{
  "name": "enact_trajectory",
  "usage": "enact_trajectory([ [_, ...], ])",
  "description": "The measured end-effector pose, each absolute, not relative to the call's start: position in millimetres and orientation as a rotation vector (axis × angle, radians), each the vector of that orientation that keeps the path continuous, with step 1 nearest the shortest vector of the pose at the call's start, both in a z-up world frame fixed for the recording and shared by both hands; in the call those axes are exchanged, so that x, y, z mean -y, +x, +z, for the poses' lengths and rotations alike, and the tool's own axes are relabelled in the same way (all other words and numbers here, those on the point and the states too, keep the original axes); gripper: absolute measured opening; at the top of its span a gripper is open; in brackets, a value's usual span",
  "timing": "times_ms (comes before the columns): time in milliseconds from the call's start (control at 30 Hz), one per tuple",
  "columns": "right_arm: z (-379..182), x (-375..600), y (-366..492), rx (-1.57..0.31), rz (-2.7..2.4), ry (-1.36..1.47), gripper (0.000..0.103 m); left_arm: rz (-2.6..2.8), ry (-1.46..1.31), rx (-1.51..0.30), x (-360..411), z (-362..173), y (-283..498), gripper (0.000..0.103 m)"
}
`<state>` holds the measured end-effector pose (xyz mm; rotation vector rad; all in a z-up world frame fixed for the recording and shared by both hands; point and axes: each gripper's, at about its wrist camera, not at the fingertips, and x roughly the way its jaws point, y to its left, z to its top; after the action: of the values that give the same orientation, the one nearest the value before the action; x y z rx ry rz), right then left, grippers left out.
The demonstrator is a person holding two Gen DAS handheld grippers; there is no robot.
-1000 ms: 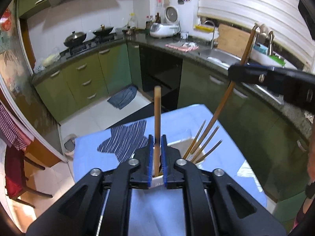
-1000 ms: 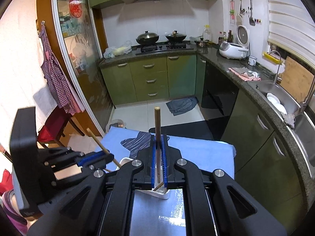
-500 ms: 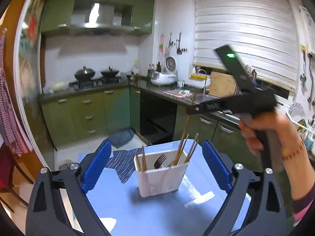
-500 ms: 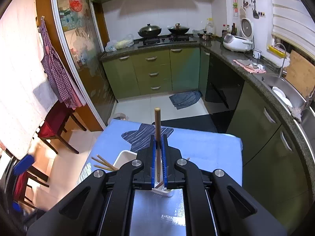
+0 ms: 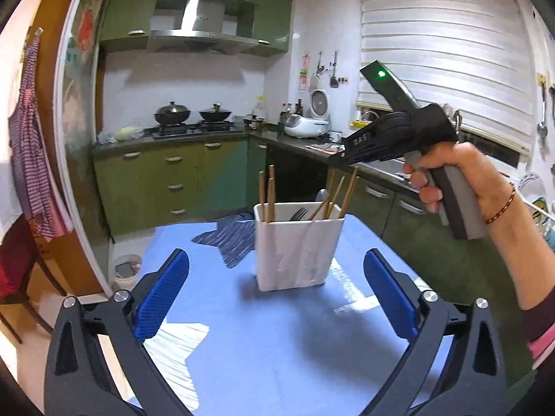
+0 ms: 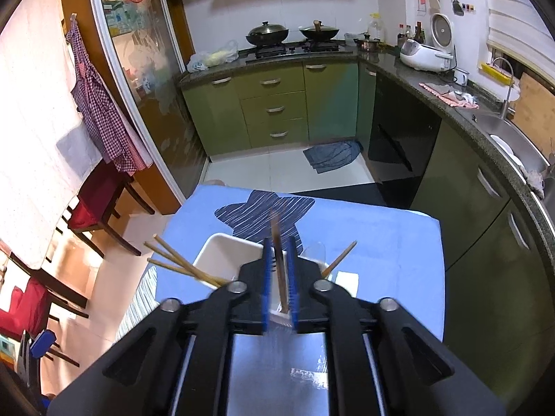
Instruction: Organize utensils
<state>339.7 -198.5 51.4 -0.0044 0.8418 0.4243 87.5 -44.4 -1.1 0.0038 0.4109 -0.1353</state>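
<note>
Chopstick (image 6: pixel 279 253) stands between the blue pads of my right tongs (image 6: pixel 278 279), low centre of the right wrist view, leaning slightly toward upper left. Its lower end dips into the white holder (image 6: pixel 222 251) directly beneath the tongs. The jaws have just been opening; I see a thin gap on each side of the stick, so I read the grip as let go, stick loose between the pads.

From the left wrist view the same holder (image 5: pixel 299 246) sits mid-frame on the blue table (image 5: pixel 277 346). It contains two upright chopsticks on its left, a dark fork (image 5: pixel 299 213) in the middle and several leaning sticks on its right. My left tongs (image 5: pixel 275 303) are spread wide at the bottom of that frame with nothing between the pads; the holder is ahead of them, apart, roughly centred on the gap. The person's hand (image 5: pixel 447 170) gripping the right tool is at the right of the frame, above the holder.

Risks, as I judge them:
- The stick is blurred and tilted. If it catches a pad while I lift away, it could be dragged back out or flicked onto the table.
- The holder looks light and tall. A sideways nudge from the right tongs could tip it and spill everything.
- Three sticks already lean far over the left rim in the right wrist view; a bump could knock them out.
</note>
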Motion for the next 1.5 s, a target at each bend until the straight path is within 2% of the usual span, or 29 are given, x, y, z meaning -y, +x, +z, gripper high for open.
enact_trajectory([
  [100, 58, 201, 321, -0.811, 0.416, -0.014, 0.020, -0.095, 0.013, -0.395, 39, -4, 82, 0.096],
  [167, 64, 206, 301, -0.773, 0.413, -0.012, 0.032, -0.087, 0.016, -0.394, 36, -7, 78, 0.096],
  [233, 69, 215, 271, -0.707, 0.417, 0.003, 0.057, -0.085, 0.008, -0.404, 31, -9, 77, 0.096],
  [333, 61, 233, 222, -0.625, 0.401, 0.037, 0.065, -0.092, -0.016, -0.425, 26, -17, 77, 0.096],
  [467, 23, 259, 162, -0.573, 0.353, 0.093, 0.072, -0.083, -0.006, -0.455, 26, -32, 72, 0.096],
  [633, -35, 274, 91, -0.562, 0.286, 0.087, 0.097, -0.068, 0.023, -0.465, 31, -48, 61, 0.096],
  [800, -57, 276, 35, -0.519, 0.226, 0.086, 0.098, -0.072, 0.007, -0.481, 30, -50, 47, 0.096],
  [1100, -10, 266, -42, -0.358, 0.190, 0.037, 0.098, -0.046, 0.024, -0.417, 27, -27, -4, 0.096],
  [1500, 7, 255, -75, -0.308, 0.153, 0.016, 0.098, -0.046, 0.005, -0.381, 17, -17, -44, 0.096],
])
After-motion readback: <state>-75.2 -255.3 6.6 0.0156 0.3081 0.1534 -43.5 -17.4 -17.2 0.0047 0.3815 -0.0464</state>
